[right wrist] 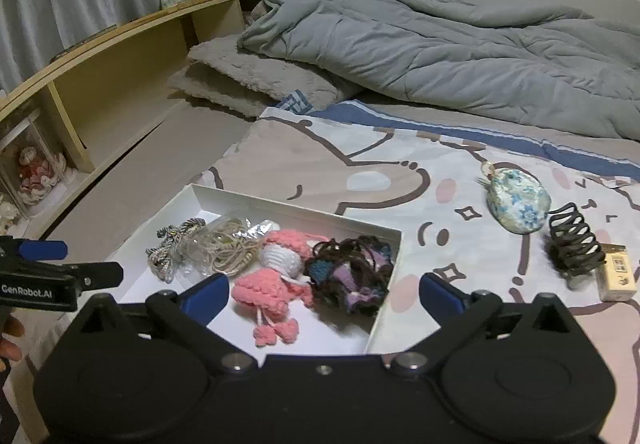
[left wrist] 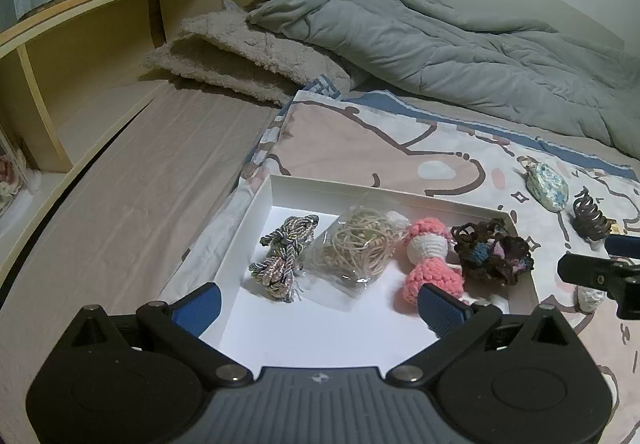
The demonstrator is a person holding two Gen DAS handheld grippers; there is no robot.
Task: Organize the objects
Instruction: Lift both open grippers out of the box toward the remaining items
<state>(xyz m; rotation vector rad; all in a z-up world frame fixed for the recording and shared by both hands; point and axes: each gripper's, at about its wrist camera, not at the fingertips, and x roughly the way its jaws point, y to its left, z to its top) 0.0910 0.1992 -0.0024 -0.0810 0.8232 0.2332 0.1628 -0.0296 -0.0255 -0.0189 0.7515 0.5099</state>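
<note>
a: left wrist view first. the left gripper (left wrist: 320, 304) has its jaws spread wide with nothing between them, low in the frame over the near part of the white box (left wrist: 276, 190).

b: what sits in the box?

a: across the middle, left to right: a twisted cord bundle (left wrist: 282, 260), a clear bag of beige string (left wrist: 358, 246), a pink and white crochet doll (left wrist: 430, 264) and a dark yarn piece (left wrist: 494, 252). the doll's skirt lies just beside the right fingertip; the rest lie beyond the jaws.

b: and outside the box?

a: at the right edge, on the cartoon sheet (left wrist: 360, 136), a flowered pouch (left wrist: 548, 186) and a dark claw clip (left wrist: 590, 220), well apart from these jaws.

b: right wrist view?

a: the right gripper (right wrist: 324, 292) is also released and empty. doll (right wrist: 276, 272) and yarn piece (right wrist: 350, 274) lie between and just past its fingertips, inside the box. pouch (right wrist: 518, 202), clip (right wrist: 574, 246) and a small tan box (right wrist: 618, 274) wait at the right, outside the jaws' line.

b: so the step?

a: probably fetching a loose item. i'd swing the right gripper towards the clip, straddle its narrow width, close fully before lifting, and set it in bare white space so nothing tangles in the yarn.
</note>
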